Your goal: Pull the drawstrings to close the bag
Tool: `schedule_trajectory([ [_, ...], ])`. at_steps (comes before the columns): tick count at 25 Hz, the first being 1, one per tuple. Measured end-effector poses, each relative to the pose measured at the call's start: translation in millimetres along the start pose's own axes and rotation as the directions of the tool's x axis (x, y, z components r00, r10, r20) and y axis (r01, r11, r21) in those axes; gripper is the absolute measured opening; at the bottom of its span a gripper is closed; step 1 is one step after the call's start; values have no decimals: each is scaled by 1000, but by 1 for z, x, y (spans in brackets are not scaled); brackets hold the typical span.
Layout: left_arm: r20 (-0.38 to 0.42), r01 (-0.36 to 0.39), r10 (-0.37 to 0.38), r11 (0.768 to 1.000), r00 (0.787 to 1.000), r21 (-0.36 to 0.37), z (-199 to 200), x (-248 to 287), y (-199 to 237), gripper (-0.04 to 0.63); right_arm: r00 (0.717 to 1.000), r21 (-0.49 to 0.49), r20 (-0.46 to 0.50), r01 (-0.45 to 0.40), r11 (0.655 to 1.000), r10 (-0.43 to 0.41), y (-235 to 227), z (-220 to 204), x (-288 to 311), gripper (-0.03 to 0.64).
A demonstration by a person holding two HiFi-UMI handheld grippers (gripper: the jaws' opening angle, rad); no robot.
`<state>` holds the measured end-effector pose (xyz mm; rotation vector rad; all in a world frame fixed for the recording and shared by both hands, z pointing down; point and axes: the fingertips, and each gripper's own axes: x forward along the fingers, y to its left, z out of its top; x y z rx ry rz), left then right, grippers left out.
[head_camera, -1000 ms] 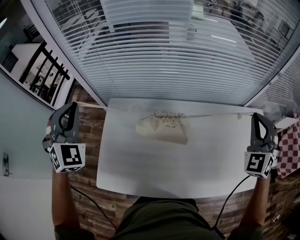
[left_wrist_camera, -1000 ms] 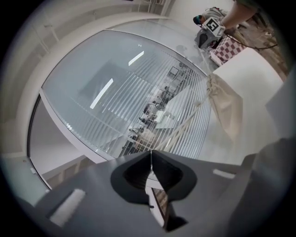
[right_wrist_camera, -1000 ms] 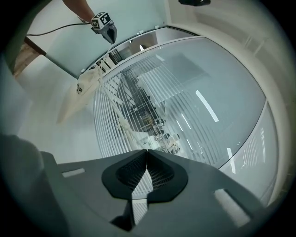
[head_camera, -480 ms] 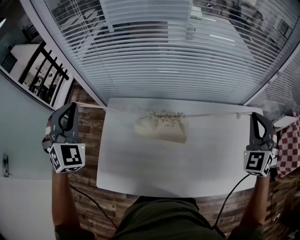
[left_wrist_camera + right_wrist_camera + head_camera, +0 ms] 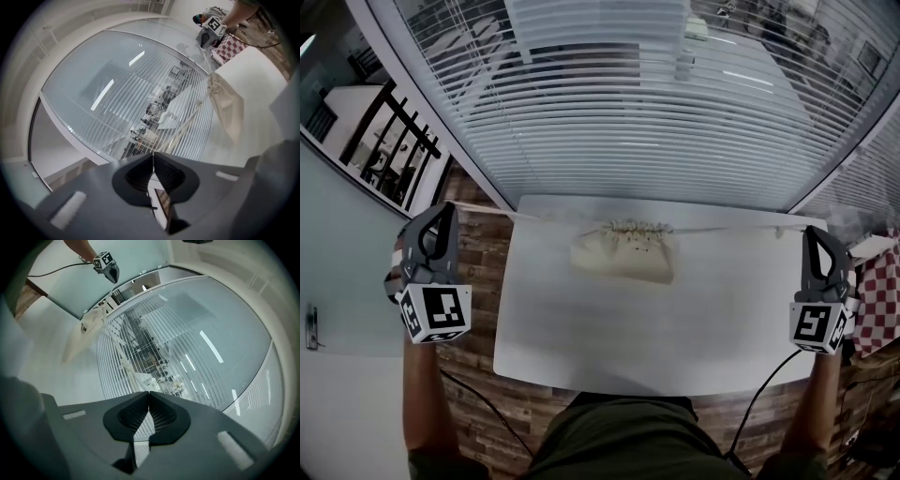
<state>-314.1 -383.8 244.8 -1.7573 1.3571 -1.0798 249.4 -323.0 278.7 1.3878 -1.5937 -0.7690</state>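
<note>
A cream cloth bag [image 5: 623,255] lies at the far side of the white table [image 5: 600,328], its mouth bunched tight along the far edge. One thin drawstring [image 5: 492,212] runs taut to the left and another [image 5: 741,228] to the right. My left gripper [image 5: 441,217] is off the table's left edge, shut on the left string's end. My right gripper [image 5: 818,238] is at the right edge, shut on the other end. In the left gripper view the string [image 5: 187,124] leads from the shut jaws to the bag [image 5: 227,105]. The right gripper view shows the bag [image 5: 79,341] far off.
A window wall with horizontal blinds [image 5: 619,112] curves close behind the table. A red-checked cloth [image 5: 877,291] hangs at the right. Wood-plank floor [image 5: 478,253] shows on the left. The person's legs are against the table's near edge.
The bag slid a little left, then back right. Both grippers have stayed almost still, shut with the strings taut.
</note>
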Motion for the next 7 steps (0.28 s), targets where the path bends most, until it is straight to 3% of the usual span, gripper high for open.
schedule_trajectory([
  [7,-3,-2,2,1000,1000,4,1,3,2,14,1000,-10,3,7,1000,-7,-4,3,2,15],
])
